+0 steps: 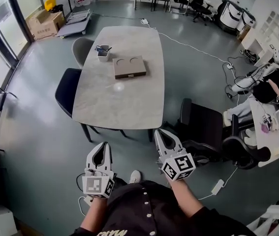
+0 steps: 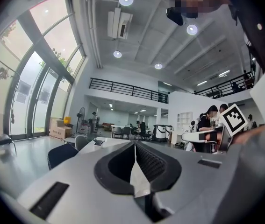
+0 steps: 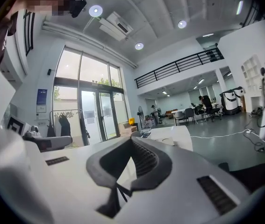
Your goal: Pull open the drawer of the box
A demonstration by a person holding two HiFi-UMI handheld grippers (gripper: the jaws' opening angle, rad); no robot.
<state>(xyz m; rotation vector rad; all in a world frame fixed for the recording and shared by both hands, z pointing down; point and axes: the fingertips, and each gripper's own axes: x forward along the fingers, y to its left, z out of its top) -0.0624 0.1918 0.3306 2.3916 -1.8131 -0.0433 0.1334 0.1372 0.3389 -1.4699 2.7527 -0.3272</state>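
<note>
Two closed grippers (image 1: pixel 102 146) (image 1: pixel 160 132), one box (image 1: pixel 129 67).

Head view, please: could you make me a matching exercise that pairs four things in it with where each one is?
Things:
1. brown box
2. white container
3. cardboard carton
4. left gripper

Places:
a. on the floor, at the picture's upper left
b. roughly central on the table
c. short of the table's near edge, jaws together
d. on the table, just beyond the brown box's far left corner

Pairs: 1-b, 2-d, 3-a, 4-c.
</note>
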